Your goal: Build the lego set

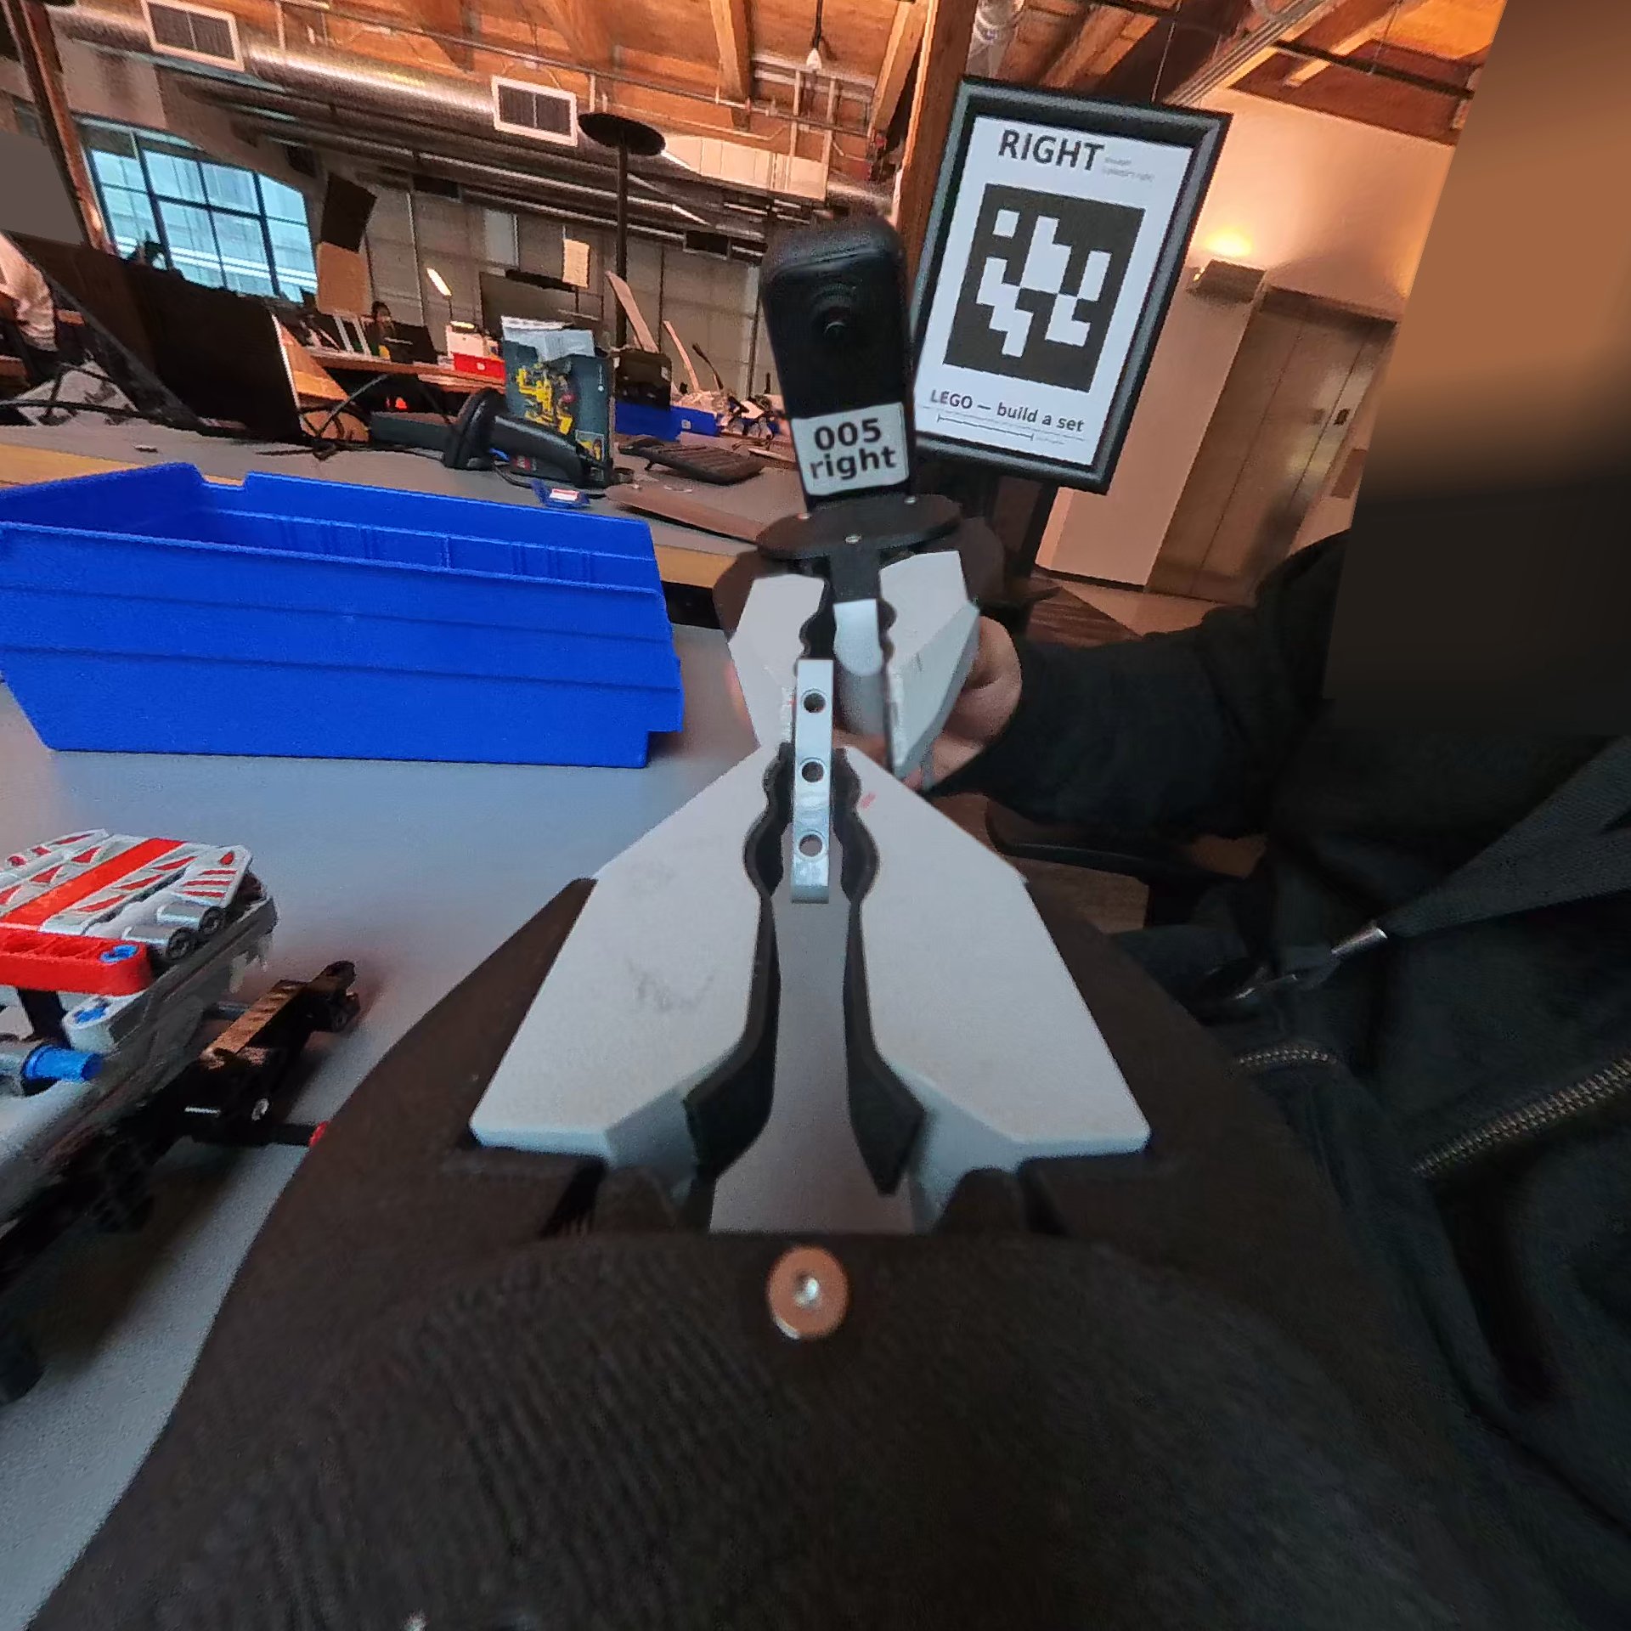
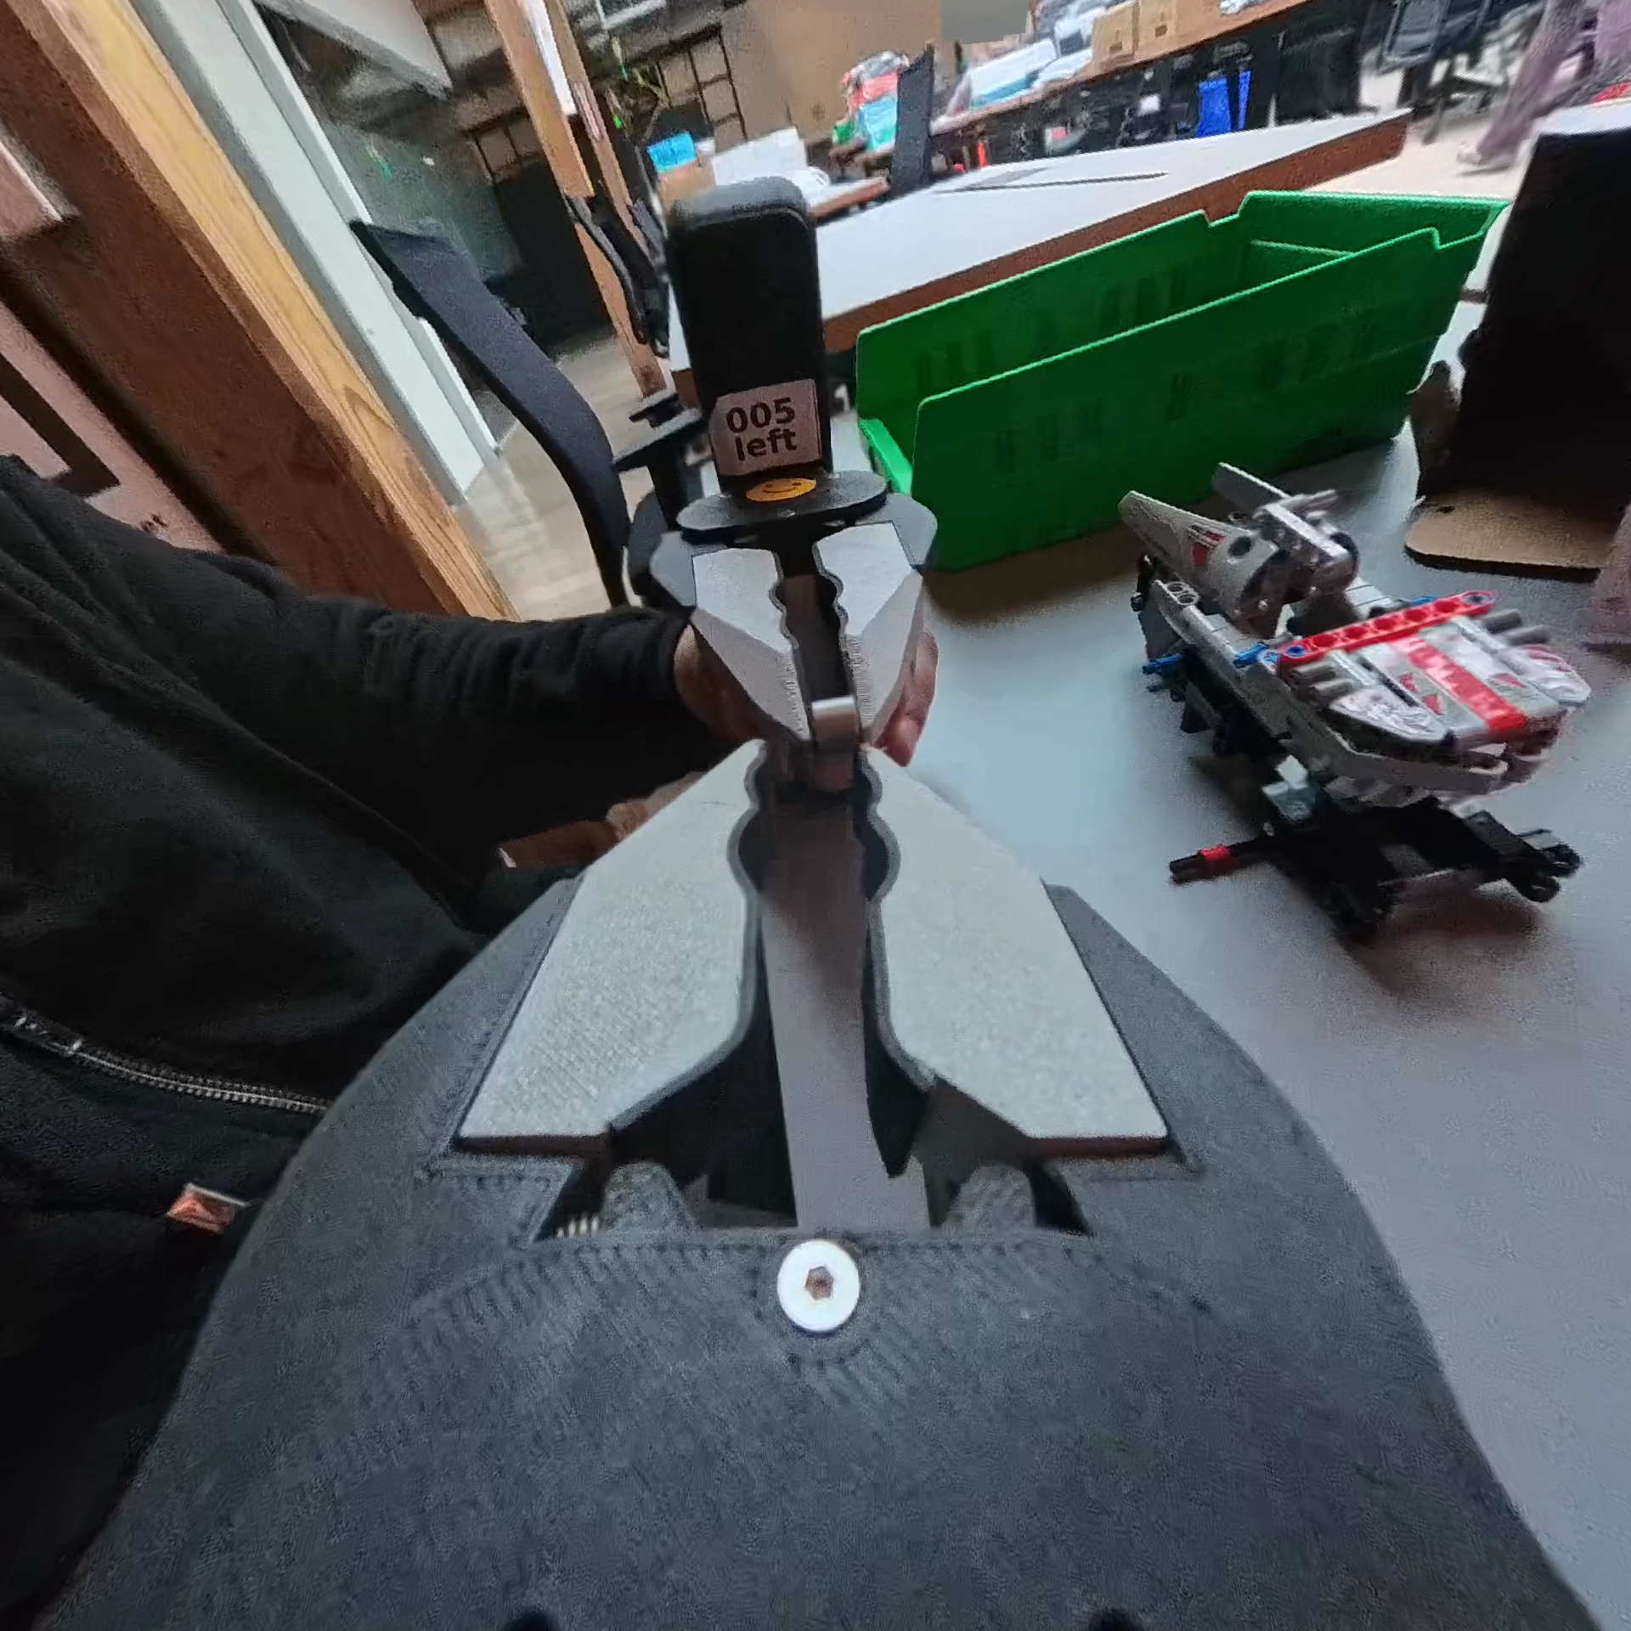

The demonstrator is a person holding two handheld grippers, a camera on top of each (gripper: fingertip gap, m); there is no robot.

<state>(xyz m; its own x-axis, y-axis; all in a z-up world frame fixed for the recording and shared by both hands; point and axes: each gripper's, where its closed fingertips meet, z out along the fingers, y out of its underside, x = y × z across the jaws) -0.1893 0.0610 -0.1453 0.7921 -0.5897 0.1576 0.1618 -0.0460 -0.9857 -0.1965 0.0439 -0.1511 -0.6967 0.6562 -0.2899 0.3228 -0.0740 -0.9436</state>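
My left gripper (image 1: 812,761) is shut on a light grey Technic beam (image 1: 812,799) with three holes, held upright above the table edge. My right gripper (image 2: 812,770) faces it tip to tip and is shut on a small light grey rounded piece (image 1: 858,680). The two held pieces touch or nearly touch. In the right wrist view the beam's end (image 2: 834,719) shows at the left gripper's tips. The part-built grey, red and black Lego vehicle (image 1: 132,935) stands on the table; it also shows in the right wrist view (image 2: 1377,680).
A blue bin (image 1: 353,618) stands behind the model on the grey table (image 1: 459,838). A green bin (image 2: 1147,371) and a cardboard piece (image 2: 1536,371) stand at the far side. A framed marker sign (image 1: 1059,282) stands behind. A person's dark sleeves are close by.
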